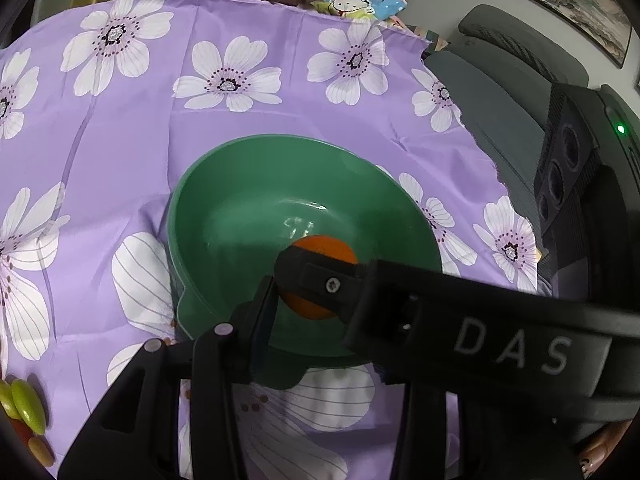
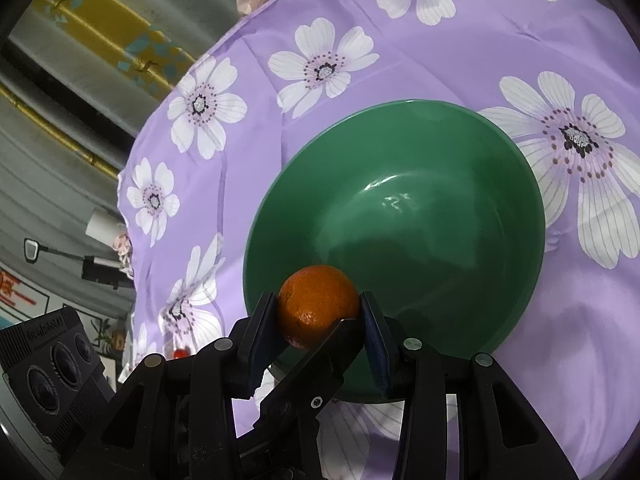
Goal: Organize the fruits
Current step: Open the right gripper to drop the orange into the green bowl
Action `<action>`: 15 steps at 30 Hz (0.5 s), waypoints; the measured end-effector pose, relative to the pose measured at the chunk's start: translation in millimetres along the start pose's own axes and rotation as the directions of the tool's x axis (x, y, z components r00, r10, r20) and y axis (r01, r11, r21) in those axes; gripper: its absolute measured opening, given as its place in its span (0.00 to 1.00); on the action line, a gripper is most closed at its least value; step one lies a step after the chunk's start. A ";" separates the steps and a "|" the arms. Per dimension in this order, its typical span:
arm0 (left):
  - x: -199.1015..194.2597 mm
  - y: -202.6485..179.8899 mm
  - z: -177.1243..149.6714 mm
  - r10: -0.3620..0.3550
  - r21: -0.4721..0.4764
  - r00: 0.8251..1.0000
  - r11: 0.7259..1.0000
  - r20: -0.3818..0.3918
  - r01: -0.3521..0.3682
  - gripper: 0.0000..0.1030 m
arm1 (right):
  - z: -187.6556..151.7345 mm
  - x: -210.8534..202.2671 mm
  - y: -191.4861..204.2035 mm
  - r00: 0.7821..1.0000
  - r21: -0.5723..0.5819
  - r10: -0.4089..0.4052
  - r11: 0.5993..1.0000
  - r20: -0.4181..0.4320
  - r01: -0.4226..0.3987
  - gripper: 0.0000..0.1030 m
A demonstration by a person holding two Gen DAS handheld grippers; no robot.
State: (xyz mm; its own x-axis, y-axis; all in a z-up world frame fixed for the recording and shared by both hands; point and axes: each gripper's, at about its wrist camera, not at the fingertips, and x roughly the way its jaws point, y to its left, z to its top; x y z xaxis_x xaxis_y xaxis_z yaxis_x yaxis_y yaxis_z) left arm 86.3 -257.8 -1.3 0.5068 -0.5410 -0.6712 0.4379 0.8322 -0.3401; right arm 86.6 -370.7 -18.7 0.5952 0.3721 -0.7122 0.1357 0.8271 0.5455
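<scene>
On the bench, under a purple cloth printed with white flowers (image 1: 248, 148), a deep green plastic bowl (image 2: 460, 152), upright and round-rimmed. Inside the bowl, bare glossy green floor and walls with a streak of glare at the centre. At the bowl's near rim, a round orange fruit with dimpled peel (image 2: 316, 300), clamped in the right claw (image 2: 320, 312): jaws part-way open, a dark pad pressed to each side of the fruit. Seen from the right wrist, the fruit overlapping the bowl's near edge; seen from the left wrist, sitting over the bowl's inner near wall, mostly hidden behind a black finger of the right claw. Whether resting on the bowl or held just clear of it, impossible to tell. Left claw (image 1: 308, 312) brought in at the same near rim, crossing the right one; one of its fingers (image 1: 260, 320) just beside the fruit's side, the other hidden behind the right claw's lettered body, so grip or no grip on the fruit not to be told. From the right wrist, one black finger of the left claw lying slantwise just below the fruit. Well apart from the bowl, at the cloth's near-left edge in the left wrist view, a cluster of small oval fruits, yellow-green (image 1: 26, 404) and reddish (image 1: 40, 452). Beyond the bowl, off the cloth's far-right edge, a grey padded armchair (image 1: 500, 60).
</scene>
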 end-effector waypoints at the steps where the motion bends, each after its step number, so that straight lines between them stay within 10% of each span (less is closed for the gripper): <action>1: -1.0 0.0 -0.3 0.012 0.002 1.000 1.000 0.006 -0.012 0.41 | 0.1 0.4 0.0 1.000 0.001 -0.011 1.000 -0.001 0.011 0.42; 10: -33.1 11.6 -3.4 0.072 0.018 0.995 0.997 0.075 -0.074 0.45 | 0.3 -2.4 7.7 0.999 -0.028 -0.007 1.000 0.052 0.009 0.48; 15: -65.5 38.2 -15.2 0.121 -0.026 0.987 0.993 0.106 -0.119 0.47 | 0.9 -6.1 19.2 0.971 -0.071 -0.131 0.986 0.199 0.148 0.56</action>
State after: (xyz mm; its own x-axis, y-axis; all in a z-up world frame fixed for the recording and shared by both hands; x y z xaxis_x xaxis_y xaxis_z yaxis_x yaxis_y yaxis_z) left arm 58.5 -188.7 19.7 0.6316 -0.4465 -0.6339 0.3556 0.8933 -0.2749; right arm 86.3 -357.5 -3.4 0.7181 0.1692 -0.6751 0.1651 0.9009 0.4014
